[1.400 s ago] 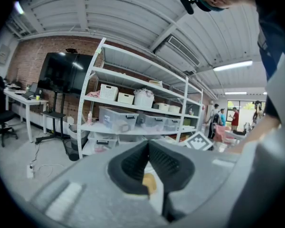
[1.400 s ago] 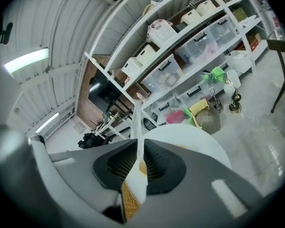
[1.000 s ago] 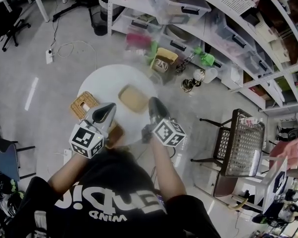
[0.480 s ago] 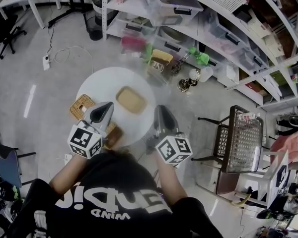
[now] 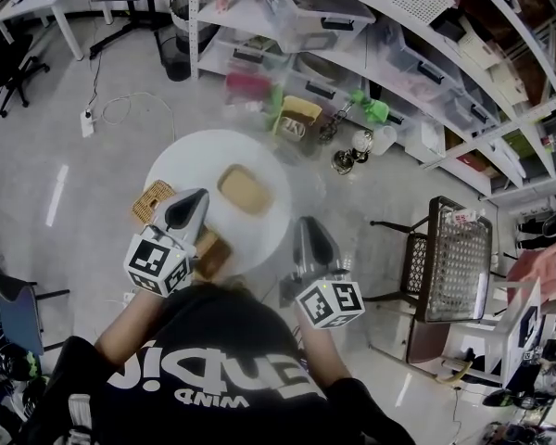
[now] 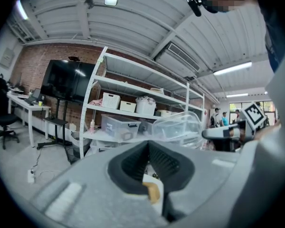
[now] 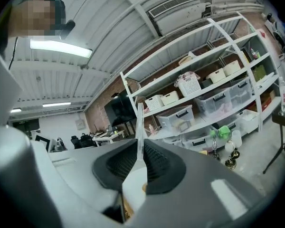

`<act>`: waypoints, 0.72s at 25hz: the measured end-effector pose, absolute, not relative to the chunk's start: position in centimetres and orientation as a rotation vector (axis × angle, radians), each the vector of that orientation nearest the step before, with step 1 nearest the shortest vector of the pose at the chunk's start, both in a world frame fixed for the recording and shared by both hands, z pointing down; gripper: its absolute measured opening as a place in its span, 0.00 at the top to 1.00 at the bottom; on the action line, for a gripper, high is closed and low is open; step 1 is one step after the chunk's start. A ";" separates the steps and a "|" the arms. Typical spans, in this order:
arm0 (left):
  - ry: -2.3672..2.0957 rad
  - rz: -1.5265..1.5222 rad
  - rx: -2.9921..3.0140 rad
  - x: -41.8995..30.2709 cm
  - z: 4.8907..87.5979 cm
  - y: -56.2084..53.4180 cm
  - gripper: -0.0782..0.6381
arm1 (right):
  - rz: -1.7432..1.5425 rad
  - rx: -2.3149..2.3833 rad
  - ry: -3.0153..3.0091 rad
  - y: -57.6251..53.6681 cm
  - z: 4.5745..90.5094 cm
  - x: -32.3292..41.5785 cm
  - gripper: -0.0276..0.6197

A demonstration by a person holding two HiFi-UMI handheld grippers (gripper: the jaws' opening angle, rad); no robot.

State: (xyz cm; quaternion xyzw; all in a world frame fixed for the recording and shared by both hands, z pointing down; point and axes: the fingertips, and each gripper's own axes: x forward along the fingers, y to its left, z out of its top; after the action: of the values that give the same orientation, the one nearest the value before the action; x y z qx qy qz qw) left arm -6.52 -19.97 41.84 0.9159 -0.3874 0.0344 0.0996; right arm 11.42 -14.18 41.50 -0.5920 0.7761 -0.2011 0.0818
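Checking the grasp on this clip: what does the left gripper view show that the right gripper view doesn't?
Only the left gripper view: the body of the clear plastic domed container, at the tip of the right tool. Only the right gripper view: that container's thin edge standing between the right tool's shut jaws. Both: the white metal shelving with storage bins and the black screen.

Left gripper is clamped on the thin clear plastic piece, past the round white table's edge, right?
No, the right gripper is clamped on the thin clear plastic piece, as the right gripper view shows. It is past the edge of the round white table.
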 end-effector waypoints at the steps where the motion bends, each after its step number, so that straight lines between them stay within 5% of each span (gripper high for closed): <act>1: -1.148 0.097 2.708 -6.6 41.7 -20.0 0.89 | -0.586 -1.779 2.327 -13.9 41.6 11.4 0.89; 18: -1.164 0.109 2.714 -6.4 41.8 -18.5 0.89 | -0.503 -1.902 2.355 -13.2 45.1 12.1 0.90</act>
State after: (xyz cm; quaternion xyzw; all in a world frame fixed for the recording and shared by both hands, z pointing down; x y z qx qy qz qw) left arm -6.44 -18.47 41.75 0.9145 -0.3922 0.0366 0.0929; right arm 12.06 -13.23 45.11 -0.6194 0.7669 -0.1638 0.0366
